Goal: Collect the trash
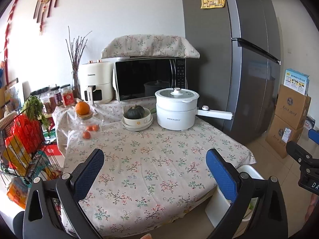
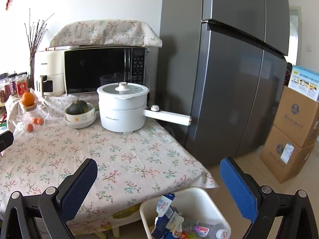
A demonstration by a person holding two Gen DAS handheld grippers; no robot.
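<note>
Our left gripper hangs with its fingers spread wide and nothing between them, over the floral tablecloth. Our right gripper is likewise wide apart and empty, poised just above the white bin at its 6 o'clock. Inside the bin lie a crumpled blue-and-white carton and a plastic bottle, so the trash sits collected there. Beyond, at 12 o'clock, stand the white pot and the microwave. We judge the collecting nearly or wholly finished; no loose litter shows on the cloth, so next we would scan for leftovers.
</note>
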